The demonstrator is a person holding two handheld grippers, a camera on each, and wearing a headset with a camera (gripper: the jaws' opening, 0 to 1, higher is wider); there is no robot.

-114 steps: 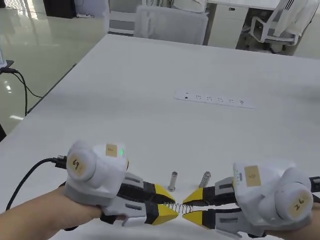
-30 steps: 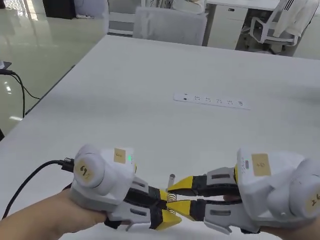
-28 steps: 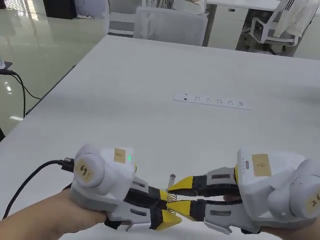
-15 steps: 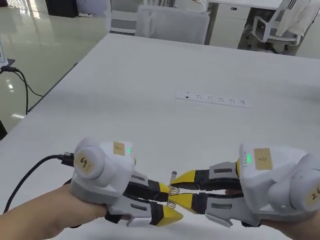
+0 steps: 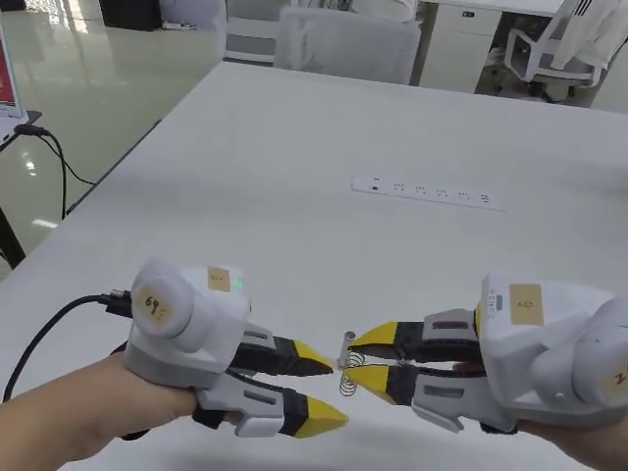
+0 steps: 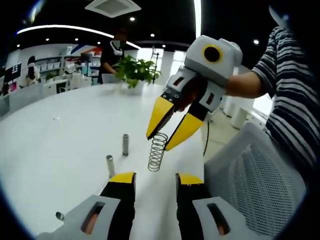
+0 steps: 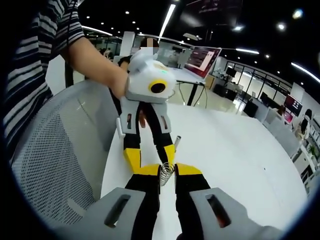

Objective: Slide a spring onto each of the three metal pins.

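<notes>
While the right gripper (image 5: 361, 358) has its fingers pinched shut on the top coils of the spring (image 6: 157, 152), the rest of the spring hangs free below the tips. It is above the desk (image 5: 294, 196) and not yet over any pin.

Left gripper (image 6: 156, 178): fingers apart, nothing between them, tips just beside the hanging spring.

In the left gripper view two pins stand upright on the desk, the far pin (image 6: 126, 144) and the near pin (image 6: 110, 166). Both are off to one side of the spring's lower end. Too small to tell whether either already carries a spring.

Risks, as judged:
- The hold is on one end only, so the free end can swing or tilt. It could then land on a pin's rim instead of sliding over it.
- A sideways push from a misaligned spring could tip a pin, since nothing visible fixes them down.
- Squeezing harder may flatten the coils or shoot the spring out of the fingers.
- The left fingers are close enough to knock the spring if they close off-centre.
</notes>
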